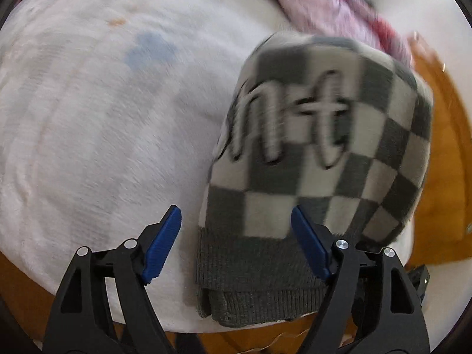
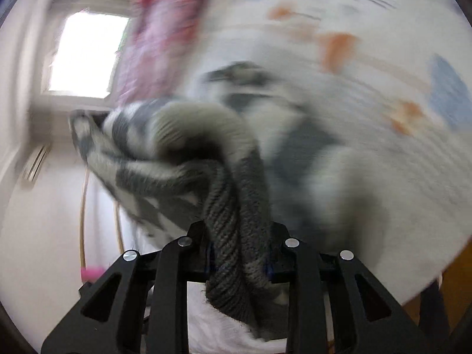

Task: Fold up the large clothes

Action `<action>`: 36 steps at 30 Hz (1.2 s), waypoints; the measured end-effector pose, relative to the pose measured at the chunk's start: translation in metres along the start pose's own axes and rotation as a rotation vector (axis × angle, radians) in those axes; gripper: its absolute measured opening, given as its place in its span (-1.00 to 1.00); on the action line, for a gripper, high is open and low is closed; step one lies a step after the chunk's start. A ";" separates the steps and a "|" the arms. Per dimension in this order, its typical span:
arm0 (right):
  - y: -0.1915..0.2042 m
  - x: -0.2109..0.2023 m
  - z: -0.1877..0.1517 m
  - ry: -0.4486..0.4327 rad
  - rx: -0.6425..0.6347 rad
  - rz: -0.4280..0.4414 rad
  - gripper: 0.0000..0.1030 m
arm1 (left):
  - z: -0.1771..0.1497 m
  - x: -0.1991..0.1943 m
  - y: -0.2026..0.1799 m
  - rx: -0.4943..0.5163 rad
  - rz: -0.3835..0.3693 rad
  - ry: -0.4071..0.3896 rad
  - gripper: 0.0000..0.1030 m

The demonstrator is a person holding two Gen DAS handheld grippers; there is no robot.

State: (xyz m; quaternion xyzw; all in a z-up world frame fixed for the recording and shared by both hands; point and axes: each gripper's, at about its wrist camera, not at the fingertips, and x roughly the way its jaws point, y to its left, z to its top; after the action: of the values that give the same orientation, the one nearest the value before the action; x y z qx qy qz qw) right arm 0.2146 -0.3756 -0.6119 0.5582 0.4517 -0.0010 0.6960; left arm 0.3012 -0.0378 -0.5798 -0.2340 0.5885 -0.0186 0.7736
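Observation:
A grey and white checkered knit sweater (image 1: 324, 135) with cursive lettering lies folded on a white fleece blanket (image 1: 97, 124). Its dark ribbed hem faces my left gripper (image 1: 236, 224), which is open, its blue pads on either side of the hem's left part. In the right wrist view my right gripper (image 2: 239, 256) is shut on a bunched ribbed part of the same sweater (image 2: 233, 206) and holds it lifted; the rest of the garment trails away, blurred by motion.
A pink and purple cloth (image 1: 324, 3) lies at the far side of the blanket, also in the right wrist view (image 2: 159, 32). Orange-brown wooden surface (image 1: 442, 159) shows right of the blanket. A bright window (image 2: 85, 53) is at the left.

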 end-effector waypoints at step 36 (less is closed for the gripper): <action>0.109 0.118 0.124 0.255 -0.658 -0.340 -1.00 | 0.073 0.071 -0.126 0.362 0.202 -0.046 0.36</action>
State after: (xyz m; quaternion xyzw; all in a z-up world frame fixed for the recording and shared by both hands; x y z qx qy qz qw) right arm 0.4174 -0.3718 -0.6059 0.2182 0.5969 0.0980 0.7658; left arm 0.4209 -0.1467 -0.5816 -0.0314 0.5782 -0.0409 0.8143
